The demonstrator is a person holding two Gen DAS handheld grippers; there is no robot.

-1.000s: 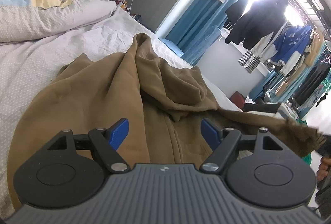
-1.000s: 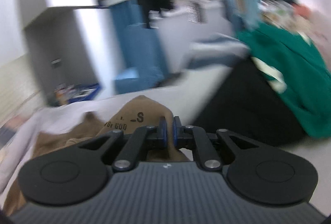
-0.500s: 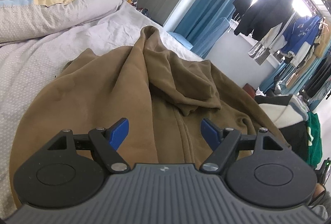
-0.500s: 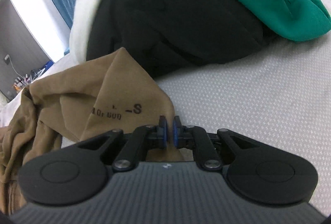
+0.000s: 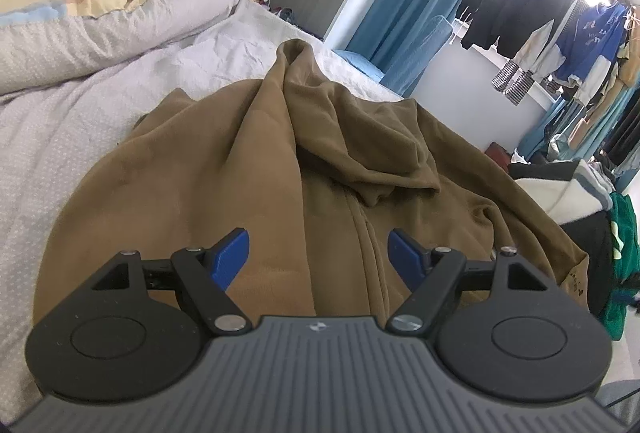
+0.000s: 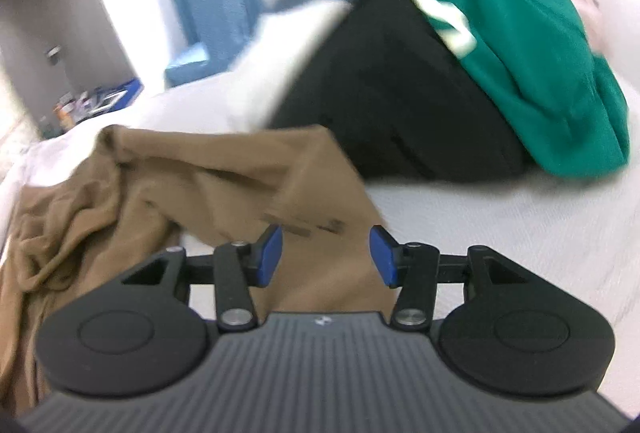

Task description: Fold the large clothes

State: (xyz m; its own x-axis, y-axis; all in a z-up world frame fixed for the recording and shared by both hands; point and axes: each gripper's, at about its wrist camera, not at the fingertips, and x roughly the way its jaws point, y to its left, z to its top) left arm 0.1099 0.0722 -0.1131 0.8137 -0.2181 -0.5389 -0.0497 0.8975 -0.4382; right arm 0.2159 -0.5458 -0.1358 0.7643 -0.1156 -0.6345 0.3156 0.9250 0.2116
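1. While the brown hoodie [image 5: 288, 169] lies spread on the bed [image 5: 80, 121], its zip runs straight away from the left gripper [image 5: 318, 253], fingers wide, holding nothing.
2. The right gripper [image 6: 326, 253] is opening over the printed corner, nearer the black pile [image 6: 392, 93].

- left gripper [image 5: 318, 253] is tipped downward, blue pads [image 5: 230, 258] spread wide, nothing pinched between them, just hovering
- right gripper [image 6: 326, 256] also angled down, and its jaws are opening right now, pads [image 6: 269, 255] already apart with nothing pressed between them
- right wrist view is pretty smeared, so finer detail on that one is a no-go
- no hand or sleeve visible in either view
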